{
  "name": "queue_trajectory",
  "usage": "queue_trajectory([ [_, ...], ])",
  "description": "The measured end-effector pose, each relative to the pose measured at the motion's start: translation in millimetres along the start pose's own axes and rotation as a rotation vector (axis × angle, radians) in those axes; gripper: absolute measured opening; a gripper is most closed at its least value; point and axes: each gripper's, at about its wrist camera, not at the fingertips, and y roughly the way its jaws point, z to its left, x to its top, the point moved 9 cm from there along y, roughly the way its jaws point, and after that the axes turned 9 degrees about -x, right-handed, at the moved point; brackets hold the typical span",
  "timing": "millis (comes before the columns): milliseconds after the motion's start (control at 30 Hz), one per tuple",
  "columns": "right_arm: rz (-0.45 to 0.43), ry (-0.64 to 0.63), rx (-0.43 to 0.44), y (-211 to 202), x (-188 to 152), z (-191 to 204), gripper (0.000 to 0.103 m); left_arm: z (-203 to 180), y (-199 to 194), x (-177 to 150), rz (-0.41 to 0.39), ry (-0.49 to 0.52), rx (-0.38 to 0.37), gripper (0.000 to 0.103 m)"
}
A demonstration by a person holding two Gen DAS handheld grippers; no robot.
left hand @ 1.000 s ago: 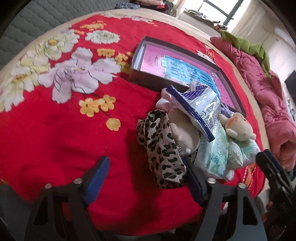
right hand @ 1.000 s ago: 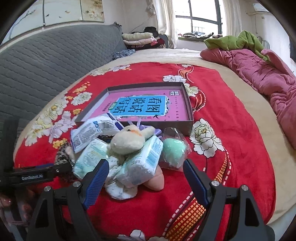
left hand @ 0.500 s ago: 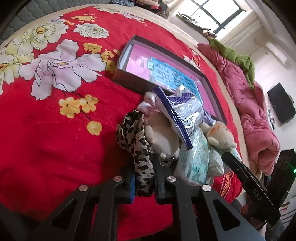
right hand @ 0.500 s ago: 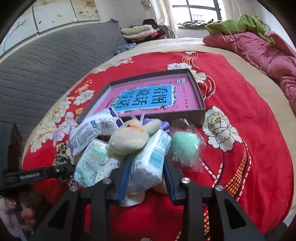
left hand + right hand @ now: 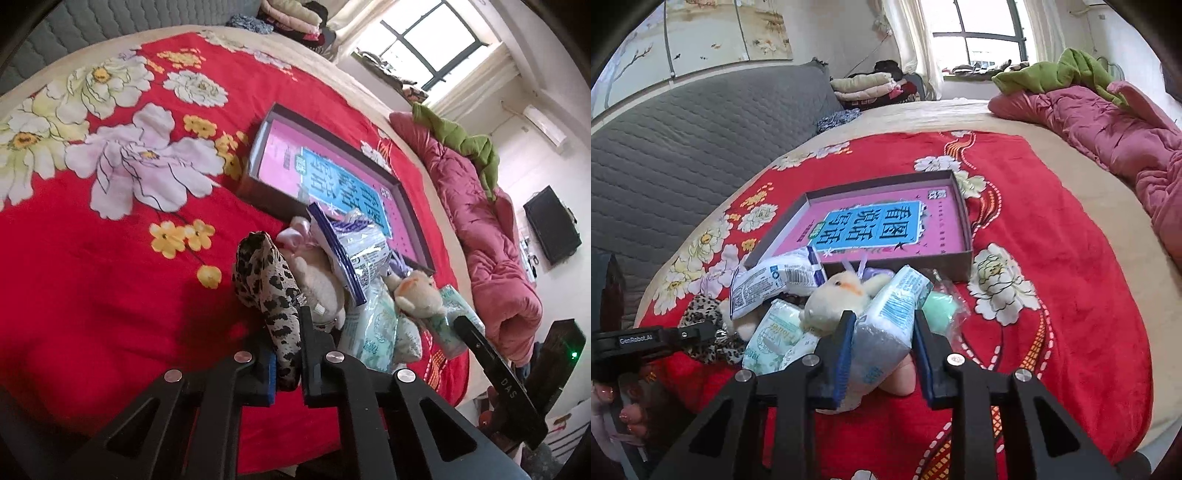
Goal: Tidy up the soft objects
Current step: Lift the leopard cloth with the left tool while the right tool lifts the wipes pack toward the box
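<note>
Pick-up step, two hands at once. My left gripper (image 5: 286, 354) pinches the leopard-print fabric piece (image 5: 271, 295) at the pile's edge on the red floral blanket (image 5: 110, 295). My right gripper (image 5: 882, 350), jaws closing, clamps the white-and-blue tissue pack (image 5: 890, 317). Next, I judge: lift both clear and carry them to the shallow pink-lined box (image 5: 960, 195) behind.

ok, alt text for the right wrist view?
Right gripper closing on a white tissue pack in a pile of soft items, a cream plush toy beside it. Behind sits an open box on a red floral blanket.
</note>
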Motion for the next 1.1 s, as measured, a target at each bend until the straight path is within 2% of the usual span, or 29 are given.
queue_trajectory([
  [600,-0.107,-0.012,0.031,-22.7,18.8,0.8,0.03,-23.8,-51.1,20.8,-0.139,0.077,0.018,0.008],
  [1100,-0.136,0.006,0.061,-22.6,28.8,1.8,0.03,-49.3,-55.7,50.7,-0.193,0.107,0.009,0.008],
])
